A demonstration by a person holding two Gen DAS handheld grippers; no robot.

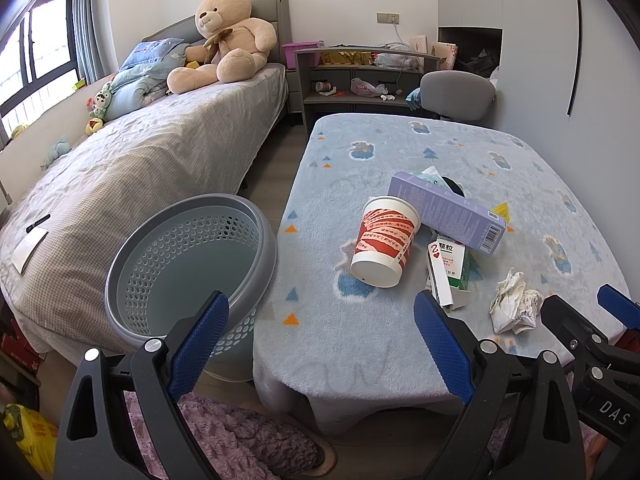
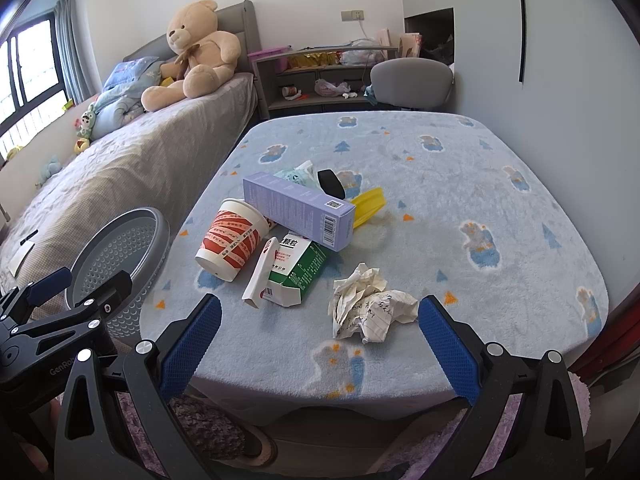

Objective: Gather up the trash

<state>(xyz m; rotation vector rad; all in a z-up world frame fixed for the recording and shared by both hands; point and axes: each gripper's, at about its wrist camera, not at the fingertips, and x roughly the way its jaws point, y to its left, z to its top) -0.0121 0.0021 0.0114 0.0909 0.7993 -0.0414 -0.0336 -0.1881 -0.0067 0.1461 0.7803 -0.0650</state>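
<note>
Trash lies heaped on the table [image 2: 440, 208] under a blue patterned cloth: a red-and-white paper cup [image 1: 384, 240] [image 2: 232, 240] on its side, a long purple box [image 1: 448, 210] [image 2: 300, 208], a green-and-white medicine box [image 1: 452, 264] [image 2: 300, 268], and a crumpled paper ball [image 1: 514, 304] [image 2: 368, 308]. A grey perforated bin [image 1: 192, 264] [image 2: 120, 256] stands on the floor at the table's left. My left gripper [image 1: 322, 316] hangs open near the table's front edge, between bin and cup. My right gripper [image 2: 320, 316] is open, with the paper ball just ahead between its fingers.
A bed [image 1: 120, 184] with a large teddy bear [image 1: 228, 36] runs along the left. A grey shelf unit [image 1: 360, 76] and a grey chair [image 1: 458, 92] stand behind the table. A yellow lid [image 2: 370, 204] and black item [image 2: 331, 182] lie behind the purple box.
</note>
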